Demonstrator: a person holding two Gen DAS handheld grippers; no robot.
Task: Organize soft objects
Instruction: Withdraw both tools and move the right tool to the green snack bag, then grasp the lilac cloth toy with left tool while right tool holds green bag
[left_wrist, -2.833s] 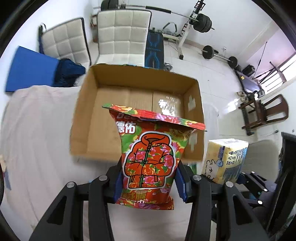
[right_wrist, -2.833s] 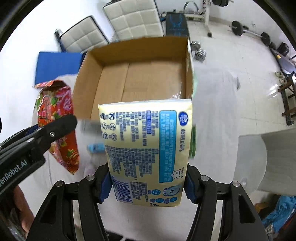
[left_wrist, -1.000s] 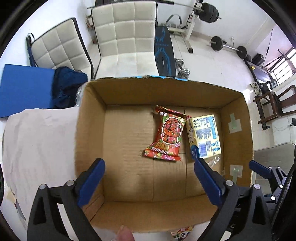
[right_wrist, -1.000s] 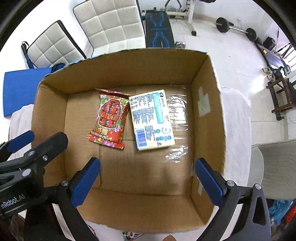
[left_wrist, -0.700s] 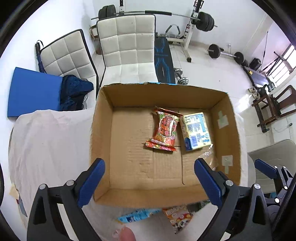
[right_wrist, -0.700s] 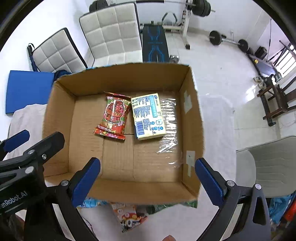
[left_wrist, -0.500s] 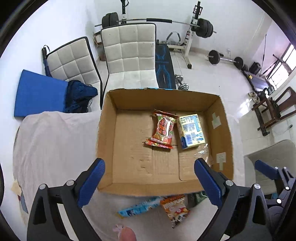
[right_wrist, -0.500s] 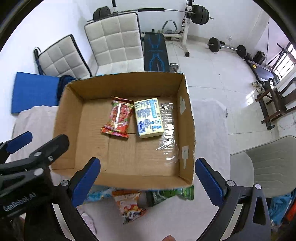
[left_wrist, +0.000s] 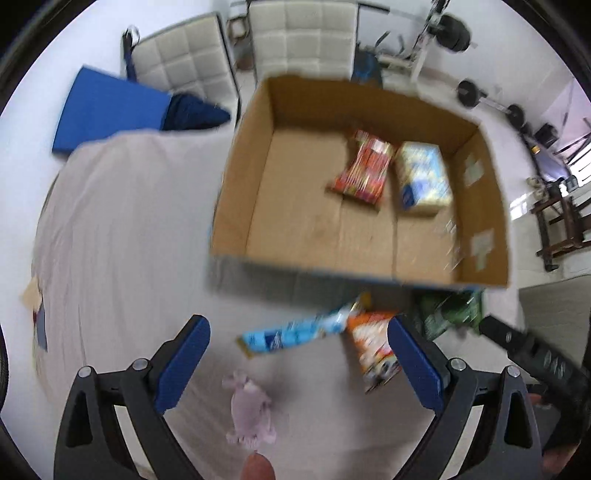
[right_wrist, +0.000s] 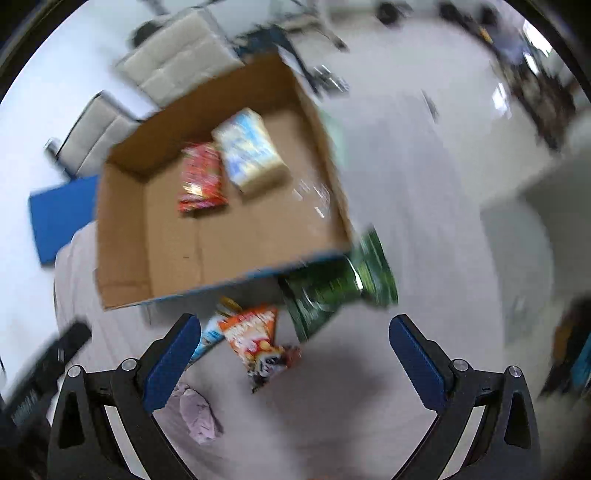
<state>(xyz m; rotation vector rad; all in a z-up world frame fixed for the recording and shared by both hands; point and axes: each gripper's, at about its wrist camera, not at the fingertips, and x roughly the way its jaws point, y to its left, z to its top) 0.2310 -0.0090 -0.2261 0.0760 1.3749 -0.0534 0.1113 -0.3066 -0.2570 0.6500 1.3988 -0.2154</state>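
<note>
A: What's the biggest thing here?

B: The table (left_wrist: 122, 229), under a pale cloth. On it stands the open cardboard box (left_wrist: 240, 192), its top open, so packets can be dropped in from above. That looks like the collecting place.

A: What's already inside?

B: Two soft packs lying flat on the box floor, side by side toward the far right corner: a red flowered packet (left_wrist: 364, 168) and a pale yellow-and-blue wrapped pack (left_wrist: 423, 177), just beside each other.

A: And what's left outside?

B: A group just in front of the box's near wall. The green bag (right_wrist: 332, 284) lies at the box's near right corner, partly tucked against it. Next to it an orange snack packet (right_wrist: 255, 332), with a long light-blue packet (left_wrist: 295, 332) touching it. Nearest of all, a small crumpled lilac cloth (left_wrist: 251, 410). Both views are smeared, so print is unreadable.

A: The claws?

B: The left claw (left_wrist: 297, 363) is spread wide and empty above the blue and orange packets. The right claw (right_wrist: 291, 363) is equally wide and empty, over the orange packet and green bag. I'd judge each is lining up its next pick.
</note>
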